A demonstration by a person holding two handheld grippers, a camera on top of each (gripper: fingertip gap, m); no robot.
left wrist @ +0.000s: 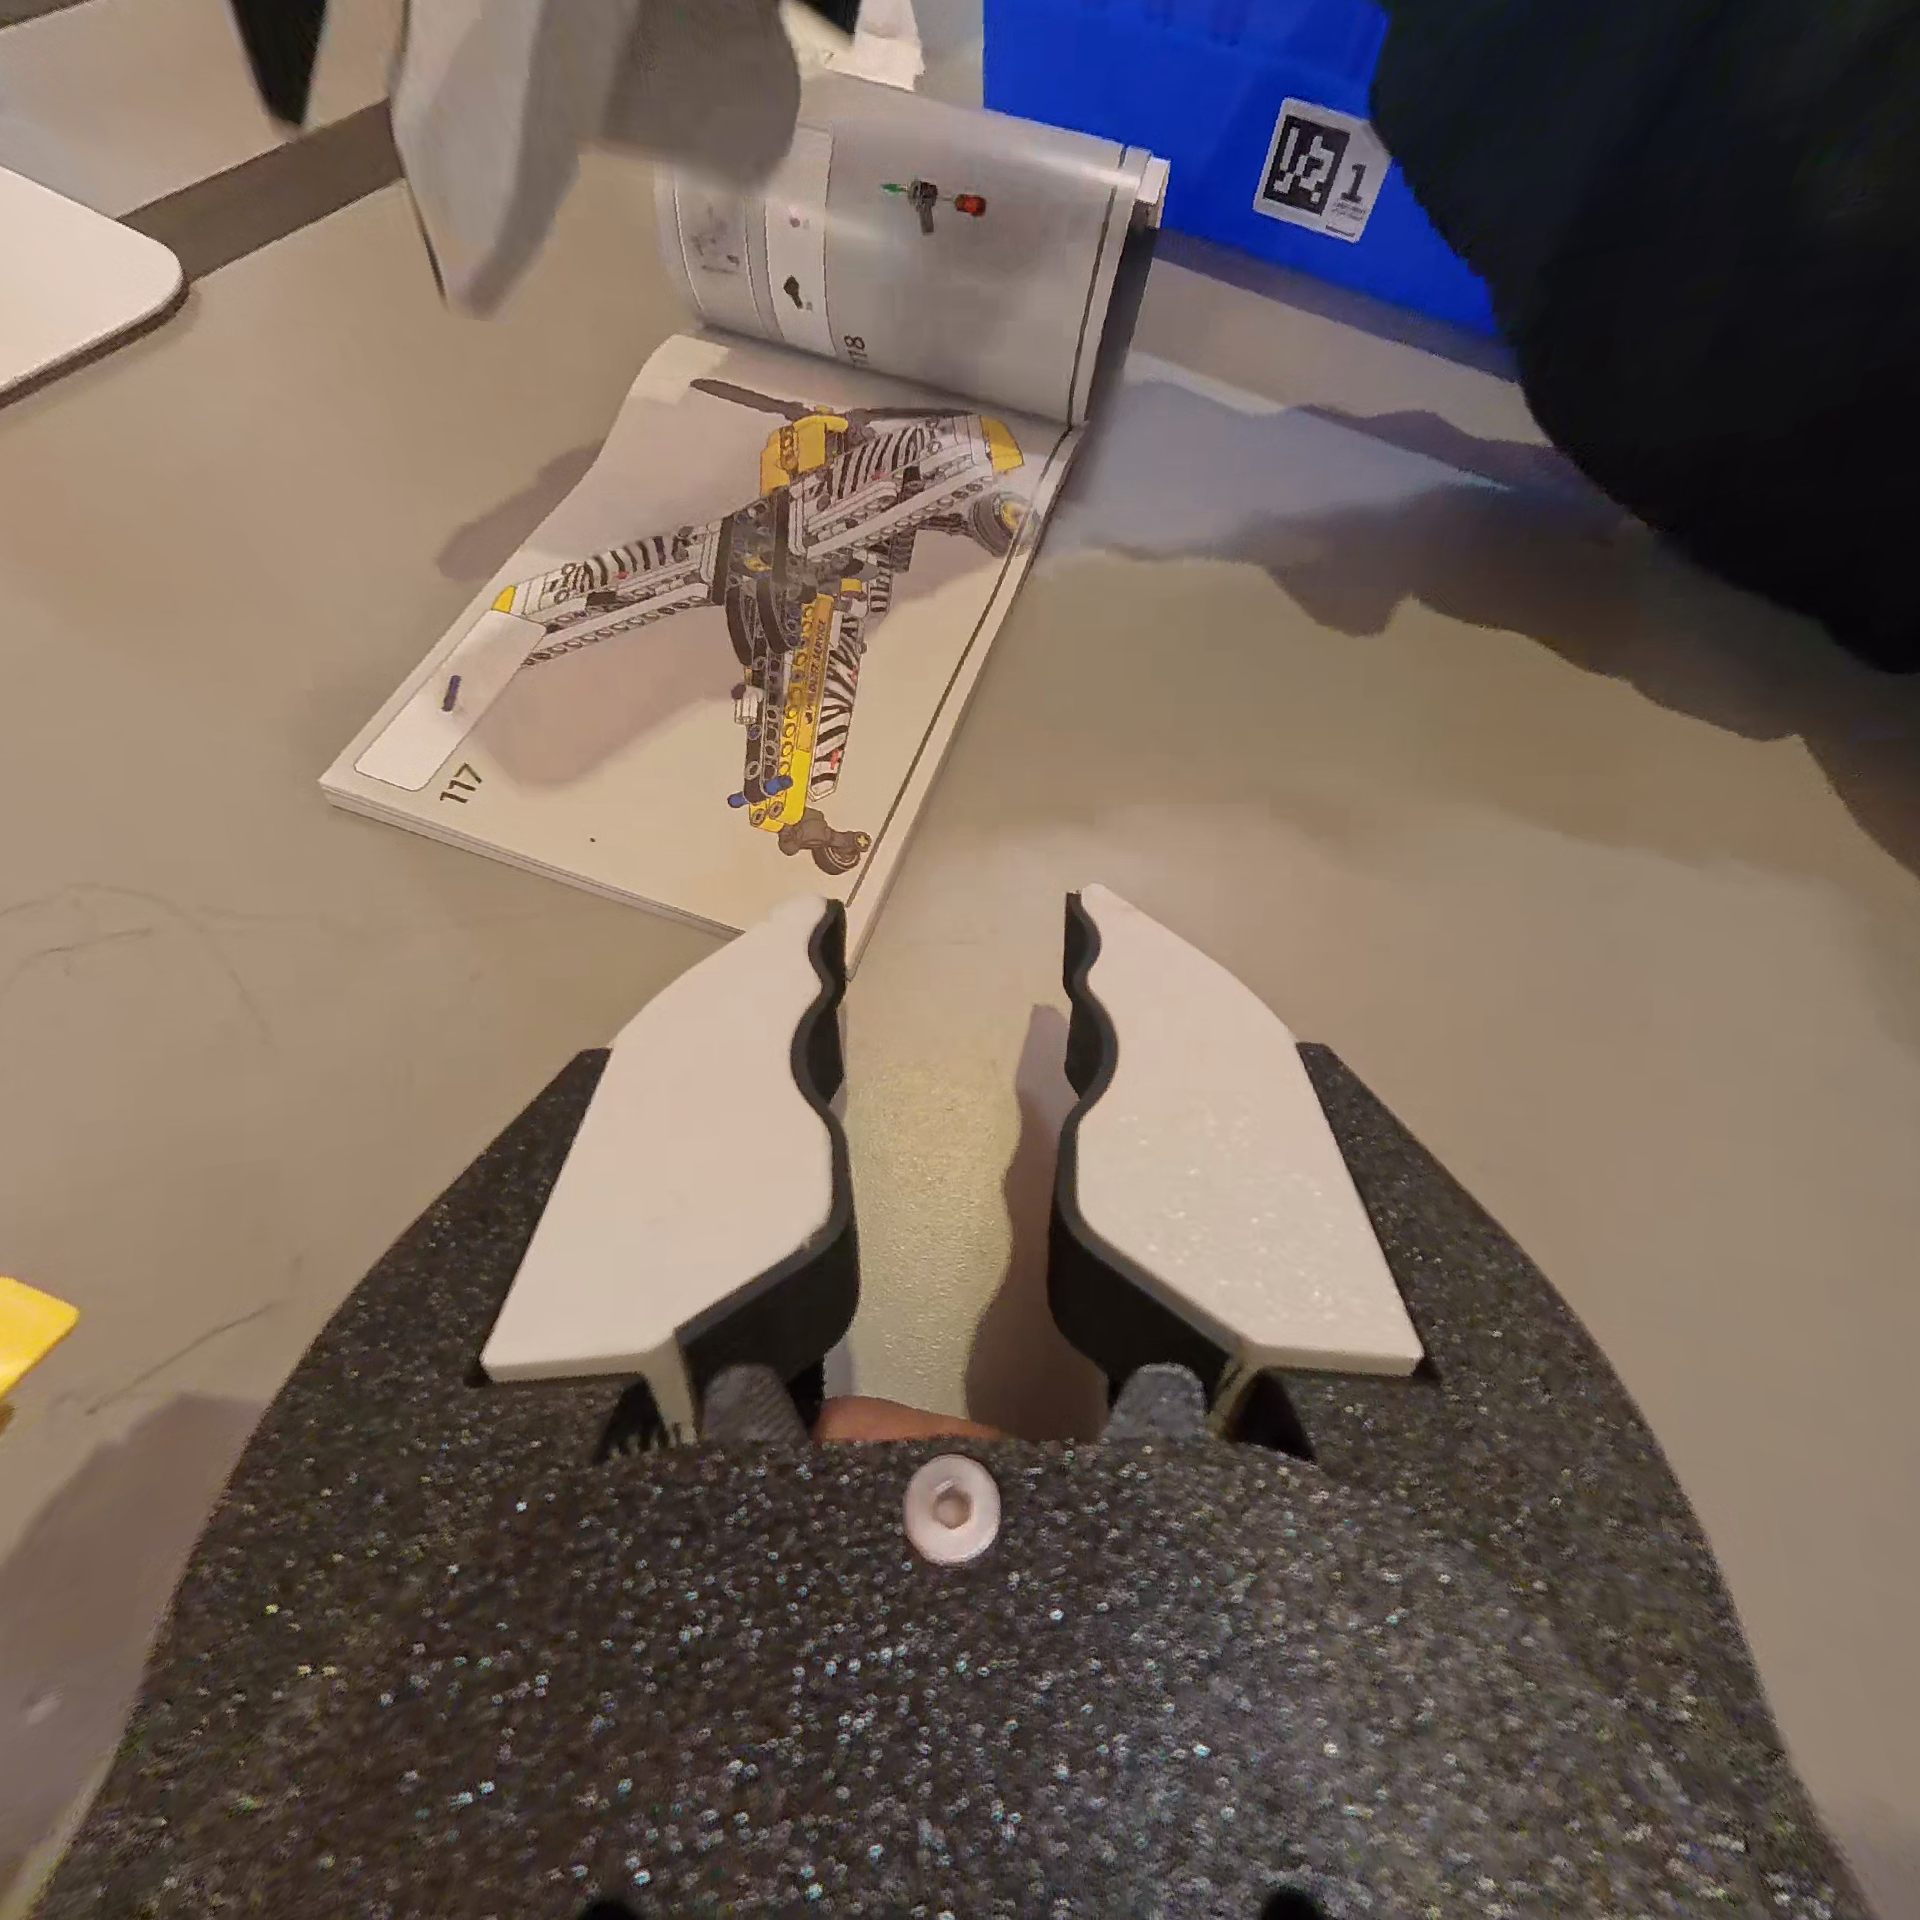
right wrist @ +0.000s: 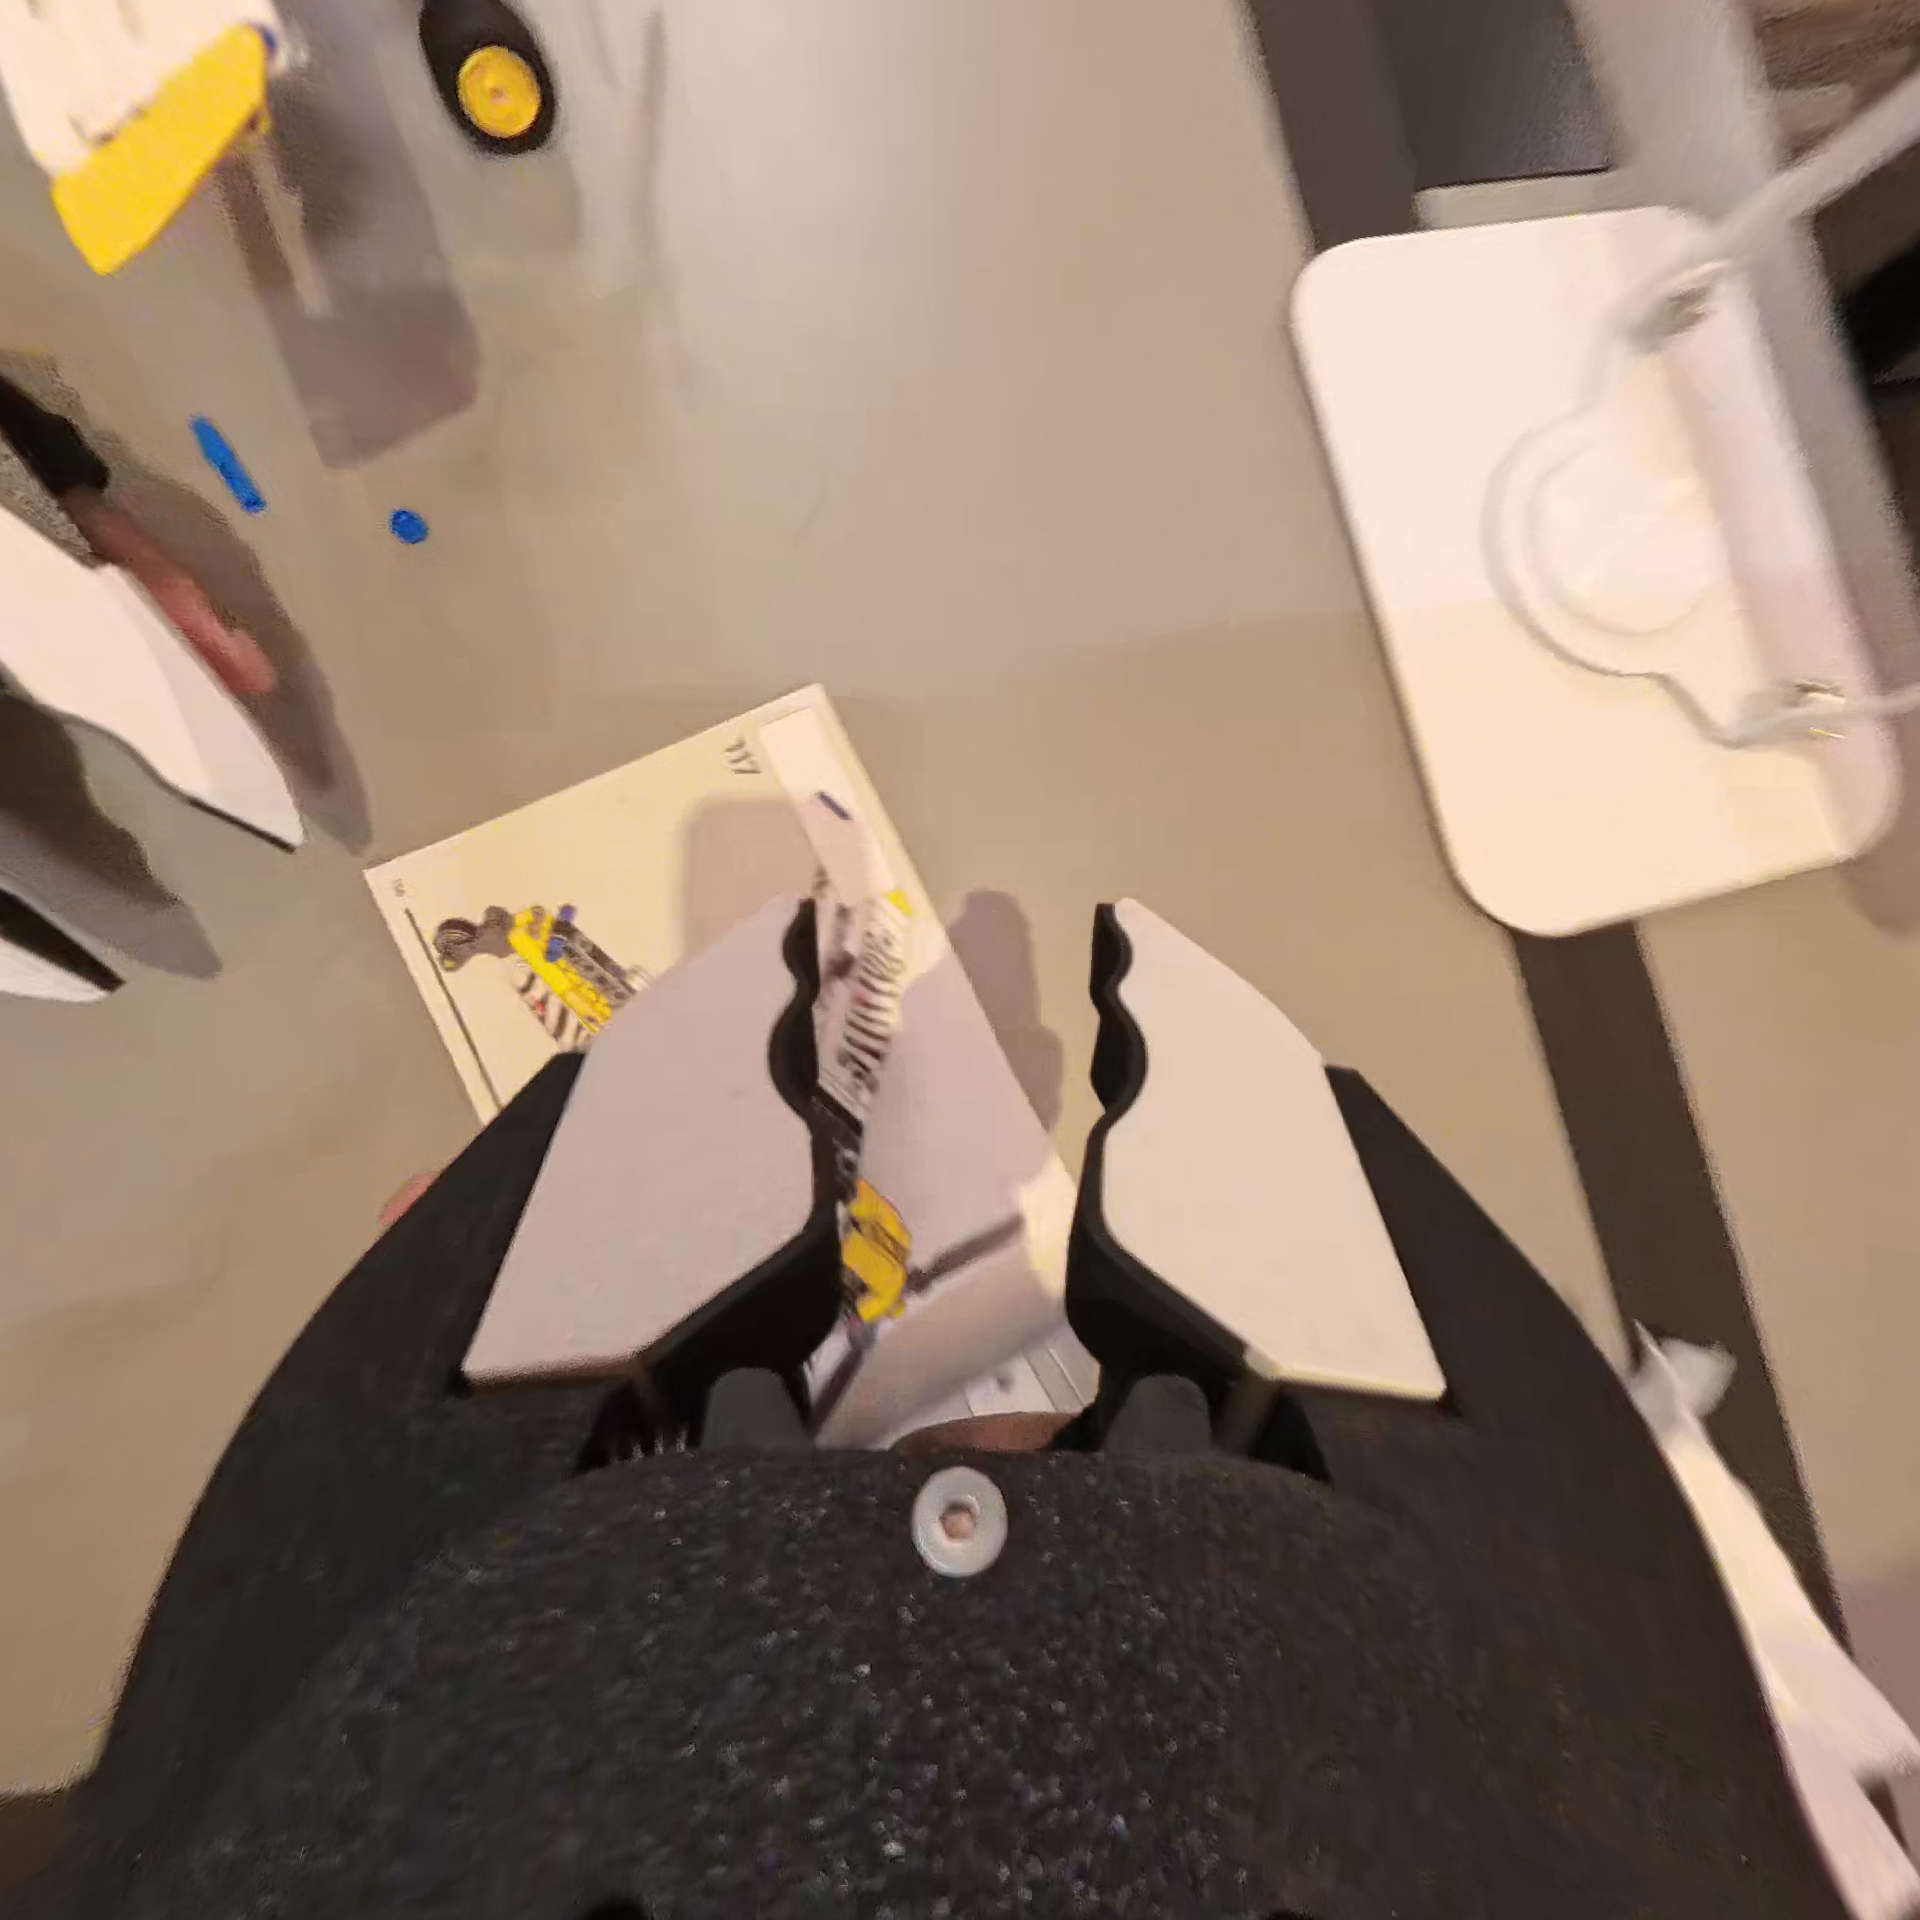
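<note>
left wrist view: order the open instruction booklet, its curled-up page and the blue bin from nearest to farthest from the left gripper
1. Open instruction booklet: flat on the table, just ahead-left of the left gripper.
2. Curled-up page: standing at the booklet's far end.
3. Blue bin: behind the page, upper right.

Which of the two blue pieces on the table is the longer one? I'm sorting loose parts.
The blue peg, an elongated stick farther left. The other blue piece, to its lower right, is a short round stub.
</note>
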